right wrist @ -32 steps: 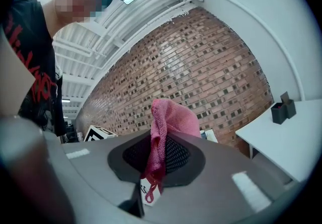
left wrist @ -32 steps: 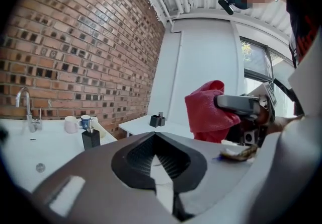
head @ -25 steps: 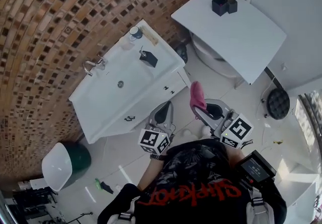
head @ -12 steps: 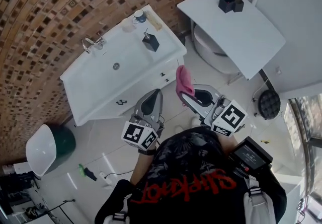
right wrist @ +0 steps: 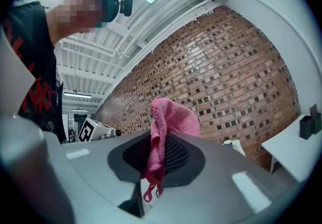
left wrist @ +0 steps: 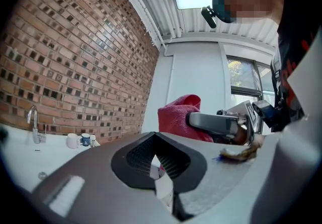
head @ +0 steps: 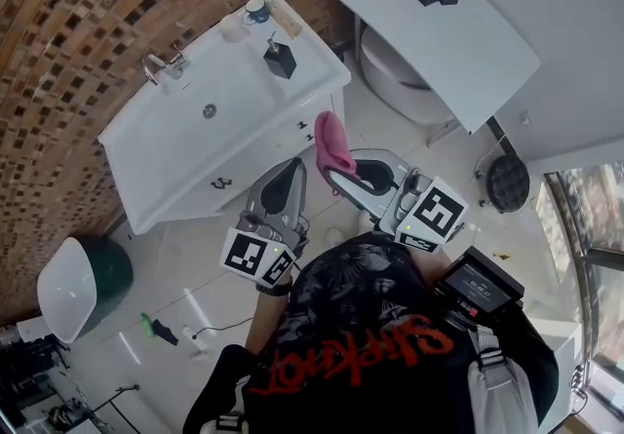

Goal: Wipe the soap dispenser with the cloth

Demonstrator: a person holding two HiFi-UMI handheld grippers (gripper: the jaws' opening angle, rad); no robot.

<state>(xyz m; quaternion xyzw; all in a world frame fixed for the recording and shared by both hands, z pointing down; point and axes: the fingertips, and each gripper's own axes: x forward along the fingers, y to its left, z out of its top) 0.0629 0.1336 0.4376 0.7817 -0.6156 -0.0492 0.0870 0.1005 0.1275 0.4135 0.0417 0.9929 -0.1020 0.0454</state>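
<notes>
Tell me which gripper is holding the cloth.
The right gripper: a pink cloth is clamped between its jaws and sticks up above them. The left gripper is shut with nothing between its jaws.

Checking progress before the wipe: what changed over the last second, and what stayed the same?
The right gripper, shut on the pink terry cloth, has shifted leftward in the head view, nearer the black soap dispenser; the shut, empty left gripper moved alongside. Nothing gripped or released. The dispenser stays on the white vanity.
</notes>
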